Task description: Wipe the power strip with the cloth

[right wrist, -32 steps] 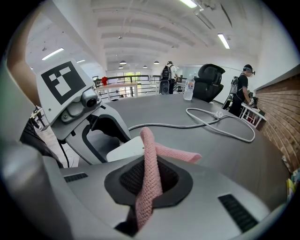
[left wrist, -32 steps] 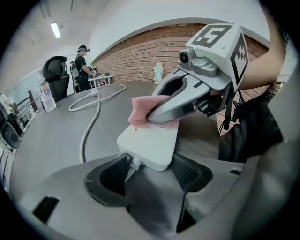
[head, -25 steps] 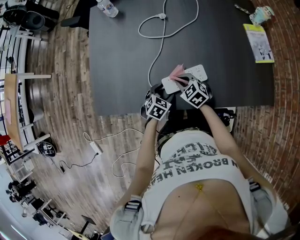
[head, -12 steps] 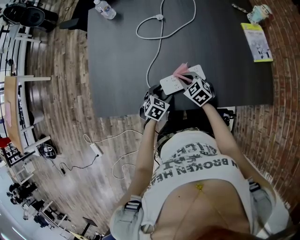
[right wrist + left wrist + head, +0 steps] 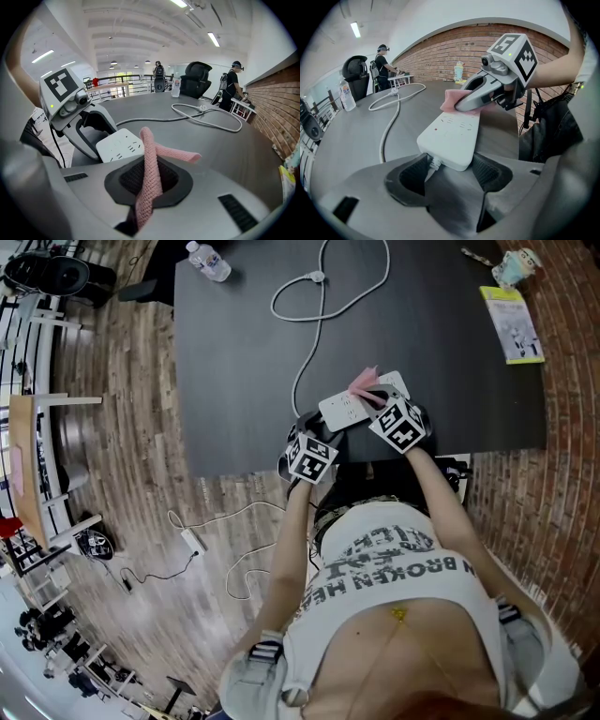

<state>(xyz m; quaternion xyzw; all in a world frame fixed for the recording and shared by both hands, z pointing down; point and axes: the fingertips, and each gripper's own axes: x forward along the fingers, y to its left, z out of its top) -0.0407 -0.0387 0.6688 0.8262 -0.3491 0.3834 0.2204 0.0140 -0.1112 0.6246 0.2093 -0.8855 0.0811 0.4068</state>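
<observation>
The white power strip (image 5: 451,137) lies near the front edge of the black table (image 5: 244,352), its cord (image 5: 314,310) looping toward the far side. My left gripper (image 5: 449,172) is shut on the strip's cord end; in the head view the left gripper (image 5: 319,432) sits at the strip's (image 5: 345,409) near-left end. My right gripper (image 5: 150,180) is shut on the pink cloth (image 5: 151,159), which sticks up and folds over beside the strip (image 5: 121,145). In the head view the cloth (image 5: 364,382) rests on the strip's far part, with the right gripper (image 5: 380,404) behind it.
A water bottle (image 5: 208,259) stands at the table's far left corner. A booklet (image 5: 514,322) and a small cup (image 5: 516,266) sit at the far right. A second power strip with cable (image 5: 192,540) lies on the wooden floor. Brick flooring runs along the right.
The strip and both grippers have shifted slightly left and away across the table; the right gripper with the cloth has slid a little along the strip.
</observation>
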